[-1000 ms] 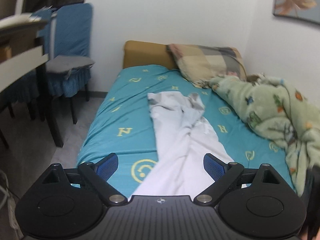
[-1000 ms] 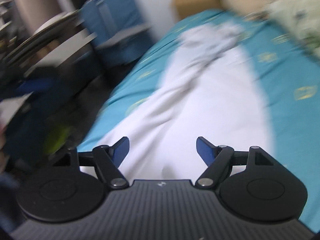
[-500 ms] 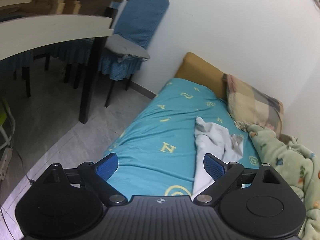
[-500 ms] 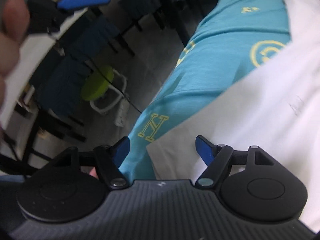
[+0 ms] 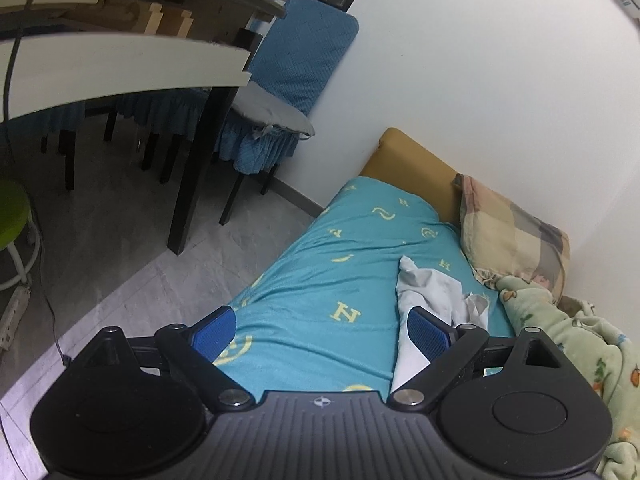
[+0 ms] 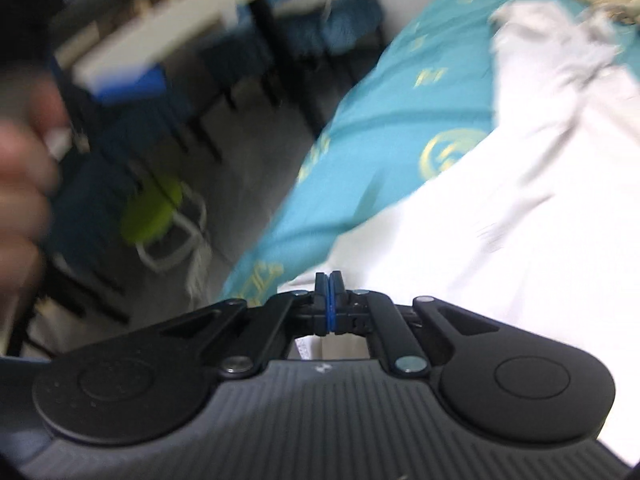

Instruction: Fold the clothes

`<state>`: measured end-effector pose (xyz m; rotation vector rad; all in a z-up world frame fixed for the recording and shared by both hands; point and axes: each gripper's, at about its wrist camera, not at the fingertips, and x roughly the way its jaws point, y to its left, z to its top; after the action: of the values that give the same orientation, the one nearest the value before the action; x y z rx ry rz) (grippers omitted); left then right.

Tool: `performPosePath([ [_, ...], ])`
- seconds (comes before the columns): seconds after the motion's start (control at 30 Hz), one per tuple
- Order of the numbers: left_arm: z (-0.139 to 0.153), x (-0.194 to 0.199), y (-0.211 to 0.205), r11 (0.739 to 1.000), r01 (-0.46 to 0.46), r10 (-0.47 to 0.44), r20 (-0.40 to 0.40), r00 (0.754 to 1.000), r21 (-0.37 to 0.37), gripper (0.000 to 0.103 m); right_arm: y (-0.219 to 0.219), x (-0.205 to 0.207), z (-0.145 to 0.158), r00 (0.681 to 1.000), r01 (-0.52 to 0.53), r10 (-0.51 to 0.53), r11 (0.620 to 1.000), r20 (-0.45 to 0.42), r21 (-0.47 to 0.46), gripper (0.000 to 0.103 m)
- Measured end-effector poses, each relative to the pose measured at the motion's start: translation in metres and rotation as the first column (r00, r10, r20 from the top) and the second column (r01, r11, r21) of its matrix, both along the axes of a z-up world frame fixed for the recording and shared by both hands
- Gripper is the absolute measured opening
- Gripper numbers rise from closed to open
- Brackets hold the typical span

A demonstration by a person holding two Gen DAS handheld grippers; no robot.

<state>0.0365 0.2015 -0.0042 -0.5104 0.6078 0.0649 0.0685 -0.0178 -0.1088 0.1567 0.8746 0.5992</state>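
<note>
A white garment [image 6: 520, 216] lies lengthwise on the bed's teal sheet [image 5: 320, 292]; its crumpled far end also shows in the left wrist view [image 5: 432, 288]. My right gripper [image 6: 329, 284] is shut at the garment's near edge and seems to pinch the cloth, though the view is blurred. My left gripper [image 5: 320, 332] is open and empty, held above the bed's near left part, to the left of the garment. The person's hand [image 6: 20, 184] and the left gripper's blue pad show blurred at the left of the right wrist view.
A plaid pillow [image 5: 512, 232] and a green patterned blanket [image 5: 580, 340] lie along the wall on the right. A desk [image 5: 120, 64], blue-covered chairs [image 5: 296, 60] and a green stool [image 5: 12, 212] stand on the grey floor left of the bed.
My right gripper has shut at the garment's near edge; it was open half a second ago. My left gripper has swung left and up, still open.
</note>
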Motion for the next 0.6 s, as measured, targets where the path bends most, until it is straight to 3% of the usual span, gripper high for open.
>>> performPosePath([
  [0.13, 0.001, -0.008, -0.006, 1.0, 0.019, -0.019, 0.004, 1.0, -0.011, 0.094, -0.065, -0.038, 0.054, 0.991, 0.062, -0.069, 0.996, 0.11, 0.067, 0.003],
  [0.27, -0.005, -0.011, -0.033, 0.994, 0.109, -0.109, -0.021, 0.994, -0.008, 0.094, -0.139, -0.078, 0.082, 0.973, 0.178, -0.191, 0.978, 0.131, 0.107, 0.003],
  [0.43, -0.032, -0.005, -0.083, 0.969, 0.245, -0.248, -0.136, 0.959, -0.034, 0.095, -0.193, -0.095, 0.073, 0.958, 0.278, -0.282, 0.957, 0.045, 0.079, 0.004],
  [0.53, -0.051, -0.005, -0.107, 0.952, 0.305, -0.303, -0.212, 0.929, -0.023, 0.091, -0.205, -0.095, 0.062, 0.945, 0.324, -0.325, 0.946, 0.038, 0.021, 0.006],
  [0.6, -0.06, -0.006, -0.122, 0.938, 0.348, -0.338, -0.246, 0.909, -0.003, 0.086, -0.216, -0.082, 0.053, 0.929, 0.37, -0.367, 0.926, -0.045, 0.074, 0.007],
])
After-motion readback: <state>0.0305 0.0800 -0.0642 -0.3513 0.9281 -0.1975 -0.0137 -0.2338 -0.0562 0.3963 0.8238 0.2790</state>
